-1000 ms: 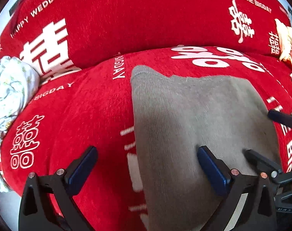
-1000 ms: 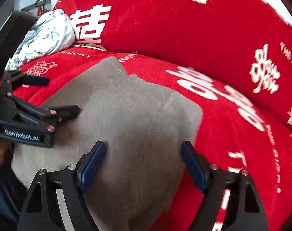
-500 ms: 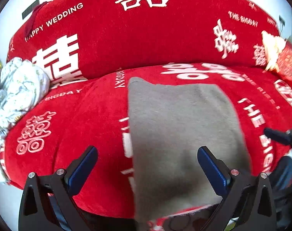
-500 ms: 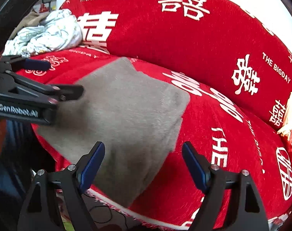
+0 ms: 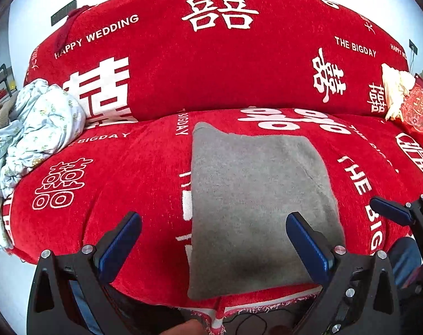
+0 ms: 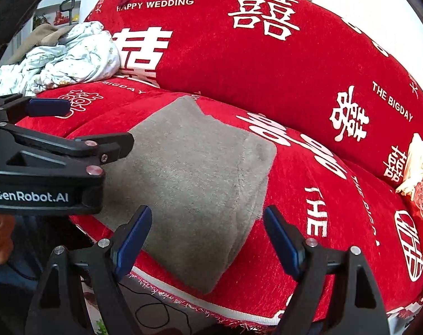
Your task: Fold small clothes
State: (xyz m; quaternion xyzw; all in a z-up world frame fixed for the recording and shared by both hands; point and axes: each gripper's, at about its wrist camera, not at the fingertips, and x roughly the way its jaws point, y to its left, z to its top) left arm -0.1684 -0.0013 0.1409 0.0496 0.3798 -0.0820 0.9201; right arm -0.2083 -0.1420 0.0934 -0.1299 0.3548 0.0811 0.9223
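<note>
Presently listed, item by item.

Grey knitted garment: folded into a thick rectangle, several layers showing at its right edge in the right wrist view. Lies flat on the seat cushion of the red sofa, its near end reaching the cushion's front edge. Judged a finished fold, set down on open fabric so it keeps its shape.

Left gripper: fingers wide apart, nothing between them, poised above the garment's near left part, clear of the cloth. Empty jaws suggest readiness for another piece.

Right gripper: fingers likewise spread, holding nothing, over the garment's near right corner without touching it.

Floral bundle of light-blue cloth: crumpled at the left end of the seat against the backrest, well apart from the grey piece. Probably unfolded clothing awaiting its turn.

Red embroidered cushion: far right, with a cream tasselled item just beside it; neither belongs to the work.

Sofa cover: printed with wedding lettering.
</note>
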